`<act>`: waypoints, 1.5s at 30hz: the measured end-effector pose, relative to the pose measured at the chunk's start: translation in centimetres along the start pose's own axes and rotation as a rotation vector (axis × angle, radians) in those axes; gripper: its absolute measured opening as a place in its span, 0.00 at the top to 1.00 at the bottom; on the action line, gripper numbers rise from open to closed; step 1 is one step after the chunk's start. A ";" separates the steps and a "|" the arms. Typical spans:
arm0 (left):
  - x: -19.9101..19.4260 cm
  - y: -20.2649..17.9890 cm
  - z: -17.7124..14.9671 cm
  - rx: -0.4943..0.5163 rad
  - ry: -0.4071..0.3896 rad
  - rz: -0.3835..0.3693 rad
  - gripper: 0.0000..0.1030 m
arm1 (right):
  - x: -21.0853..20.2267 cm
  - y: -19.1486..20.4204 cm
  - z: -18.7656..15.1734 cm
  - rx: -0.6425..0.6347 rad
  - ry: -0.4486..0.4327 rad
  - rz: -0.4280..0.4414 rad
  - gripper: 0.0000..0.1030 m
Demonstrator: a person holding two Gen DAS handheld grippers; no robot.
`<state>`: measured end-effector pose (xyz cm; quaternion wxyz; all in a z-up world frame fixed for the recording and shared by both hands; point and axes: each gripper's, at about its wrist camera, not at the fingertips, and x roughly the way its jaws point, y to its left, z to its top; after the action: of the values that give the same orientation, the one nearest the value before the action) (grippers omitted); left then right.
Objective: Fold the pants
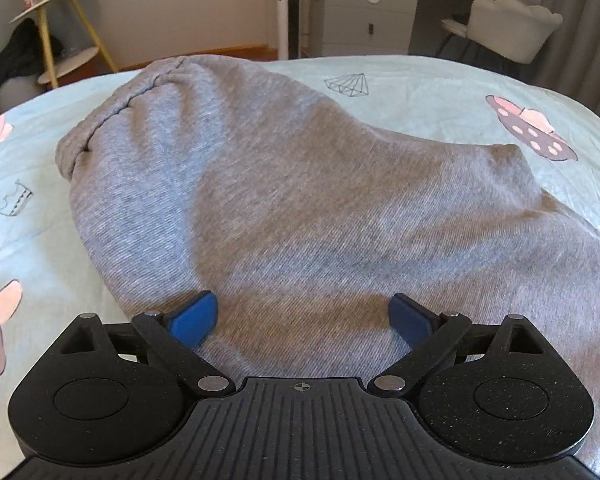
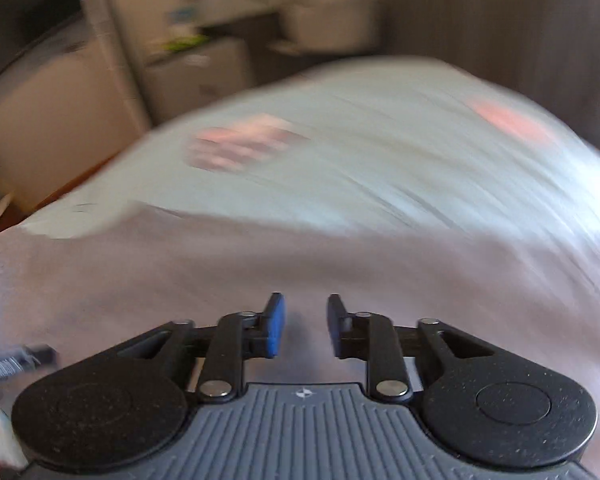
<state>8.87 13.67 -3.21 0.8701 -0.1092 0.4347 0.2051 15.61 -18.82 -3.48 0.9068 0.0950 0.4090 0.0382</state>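
Observation:
Grey pants [image 1: 284, 200] lie spread on a bed with a pale blue printed sheet [image 1: 440, 92]. The waistband end with its seam [image 1: 112, 116] lies at the far left. My left gripper [image 1: 304, 320] is wide open just above the near part of the pants, its blue pads [image 1: 194, 320] apart with cloth showing between them. In the blurred right wrist view, my right gripper [image 2: 305, 326] is partly open and holds nothing, over the grey pants [image 2: 260, 272], with the sheet [image 2: 400, 152] beyond.
Past the bed's far edge stand a gold-legged side table [image 1: 60, 32] with dark clothing, a grey drawer cabinet [image 1: 364, 16] and a white chair [image 1: 512, 24]. The right wrist view shows blurred furniture [image 2: 196, 68] beyond the bed.

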 end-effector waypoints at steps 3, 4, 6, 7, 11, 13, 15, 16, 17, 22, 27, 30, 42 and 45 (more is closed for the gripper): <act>-0.1 -0.2 0.0 0.001 -0.008 0.010 0.05 | -2.8 -9.3 -2.6 0.249 0.028 -0.146 0.69; -0.2 -0.4 0.0 0.009 -0.012 0.017 0.05 | -4.2 -11.9 -3.2 0.311 0.011 -0.179 0.70; -0.3 -0.8 -0.1 0.029 -0.018 0.030 0.05 | -7.2 -16.3 -4.1 0.397 -0.032 -0.244 0.67; -0.4 -0.9 -0.1 0.035 -0.021 0.034 0.05 | -8.4 -18.2 -4.5 0.433 -0.041 -0.299 0.63; -1.4 -1.6 -0.6 0.058 -0.038 0.002 0.05 | -12.7 -25.6 -7.6 0.639 -0.068 -0.376 0.63; -2.5 -2.5 -1.3 0.087 -0.062 -0.027 0.05 | -14.2 -28.1 -9.4 0.700 -0.093 -0.415 0.63; -3.9 -3.9 -2.7 0.129 -0.084 -0.081 0.05 | -15.7 -30.0 -11.0 0.754 -0.112 -0.446 0.61; -4.6 -4.9 -3.6 0.167 -0.097 -0.113 0.05 | -15.7 -30.7 -11.4 0.785 -0.114 -0.450 0.60; -5.2 -6.0 -4.5 0.216 -0.110 -0.146 0.05 | -15.8 -31.4 -12.1 0.820 -0.125 -0.433 0.60; -5.9 -10.0 -7.6 0.457 -0.145 -0.188 0.05 | -16.1 -34.1 -13.4 0.893 -0.165 -0.353 0.60; -4.6 -8.5 -6.6 0.320 -0.054 -0.219 0.05 | -15.7 -34.7 -12.9 0.899 -0.223 -0.300 0.81; -4.2 -7.5 -6.2 0.242 -0.027 -0.239 0.05 | -15.9 -34.7 -12.9 0.881 -0.248 -0.279 0.76; -4.5 -9.3 -7.3 0.387 -0.063 -0.186 0.05 | -18.5 -31.3 -9.4 0.648 -0.370 -0.309 0.91; -4.4 -9.3 -7.3 0.386 -0.062 -0.185 0.05 | -19.7 -26.8 -6.0 0.445 -0.407 -0.294 0.91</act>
<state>5.52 1.53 -3.93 0.9029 0.0267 0.4270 0.0406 -2.20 -47.08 1.65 0.9227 0.2365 0.2270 -0.2029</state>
